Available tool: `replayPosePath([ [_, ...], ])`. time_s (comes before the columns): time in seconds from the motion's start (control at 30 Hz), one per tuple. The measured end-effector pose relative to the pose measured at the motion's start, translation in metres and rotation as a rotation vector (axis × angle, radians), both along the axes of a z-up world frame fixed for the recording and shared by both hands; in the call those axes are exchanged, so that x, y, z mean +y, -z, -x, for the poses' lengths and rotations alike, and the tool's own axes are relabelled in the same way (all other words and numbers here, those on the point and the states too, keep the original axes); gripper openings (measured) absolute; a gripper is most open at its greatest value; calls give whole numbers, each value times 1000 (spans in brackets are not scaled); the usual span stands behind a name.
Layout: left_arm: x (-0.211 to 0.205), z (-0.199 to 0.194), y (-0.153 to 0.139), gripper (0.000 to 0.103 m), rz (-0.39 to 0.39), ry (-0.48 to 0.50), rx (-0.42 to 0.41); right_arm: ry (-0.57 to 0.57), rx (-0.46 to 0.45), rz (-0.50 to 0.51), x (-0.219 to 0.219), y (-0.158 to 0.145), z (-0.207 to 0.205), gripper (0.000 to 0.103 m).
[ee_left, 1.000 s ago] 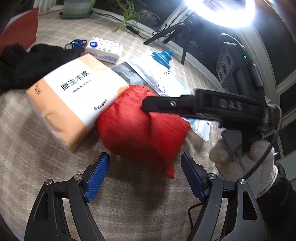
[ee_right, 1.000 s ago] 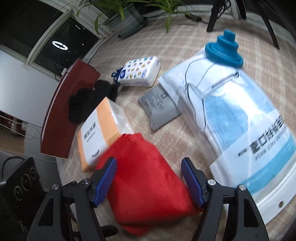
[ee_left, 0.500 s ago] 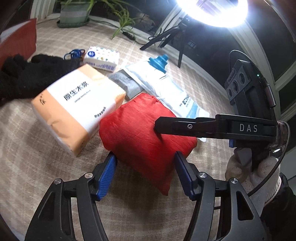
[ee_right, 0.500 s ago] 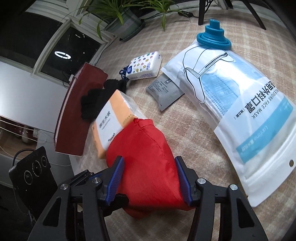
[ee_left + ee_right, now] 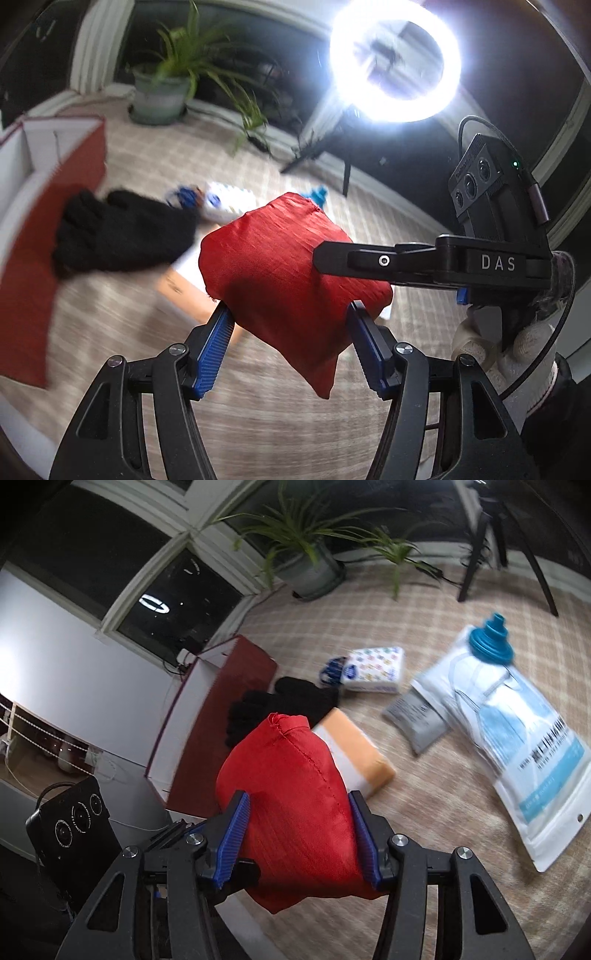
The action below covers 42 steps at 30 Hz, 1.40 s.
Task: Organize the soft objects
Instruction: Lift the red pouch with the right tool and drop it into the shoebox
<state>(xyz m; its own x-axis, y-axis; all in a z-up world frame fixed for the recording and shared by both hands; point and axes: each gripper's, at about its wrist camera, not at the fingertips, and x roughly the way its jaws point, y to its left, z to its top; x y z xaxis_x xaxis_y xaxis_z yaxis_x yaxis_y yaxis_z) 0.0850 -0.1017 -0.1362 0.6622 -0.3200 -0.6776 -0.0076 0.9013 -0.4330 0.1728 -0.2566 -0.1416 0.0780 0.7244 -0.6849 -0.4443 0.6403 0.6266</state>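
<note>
A stuffed red fabric bag (image 5: 284,269) hangs in the air above the checked cloth. My left gripper (image 5: 291,339) is shut on its lower part, blue pads pressing both sides. My right gripper (image 5: 299,838) is shut on the same red bag (image 5: 295,797) from the other side; its black finger (image 5: 369,260) shows in the left wrist view. A red box (image 5: 236,716) with a white inside stands open at the left. Black gloves (image 5: 280,705) lie beside it, next to an orange-and-white tissue pack (image 5: 354,757).
A patterned small tissue pack (image 5: 373,668), a grey pouch (image 5: 417,716) and a face-mask bag (image 5: 517,738) with a blue funnel-shaped object (image 5: 491,642) lie on the cloth. A potted plant (image 5: 162,88) and a ring light (image 5: 395,59) stand at the back.
Both grippers closed on the red bag and lifted it off the cloth. The view swung left, so the red box now shows.
</note>
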Motion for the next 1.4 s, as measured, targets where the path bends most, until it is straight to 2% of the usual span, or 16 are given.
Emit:
replayPosePath([
  [0.3,89,25,-34,62,-20,-98,-91,-82,-62,-37,100,-38,16,50],
  [0.47,135,42,-40,62,-28,-162,-109,-147,-71,-54,162,-46,26,50],
  [0.67,185,57,-39,62,-31,-220,-116,-199,-81,-57,214,-49,36,50],
  [1.07,244,79,-27,62,-16,-284,-85,-232,-77,-31,283,-38,46,50],
  [1.4,279,82,-18,61,-50,-315,-74,-212,-124,2,307,-36,51,51],
])
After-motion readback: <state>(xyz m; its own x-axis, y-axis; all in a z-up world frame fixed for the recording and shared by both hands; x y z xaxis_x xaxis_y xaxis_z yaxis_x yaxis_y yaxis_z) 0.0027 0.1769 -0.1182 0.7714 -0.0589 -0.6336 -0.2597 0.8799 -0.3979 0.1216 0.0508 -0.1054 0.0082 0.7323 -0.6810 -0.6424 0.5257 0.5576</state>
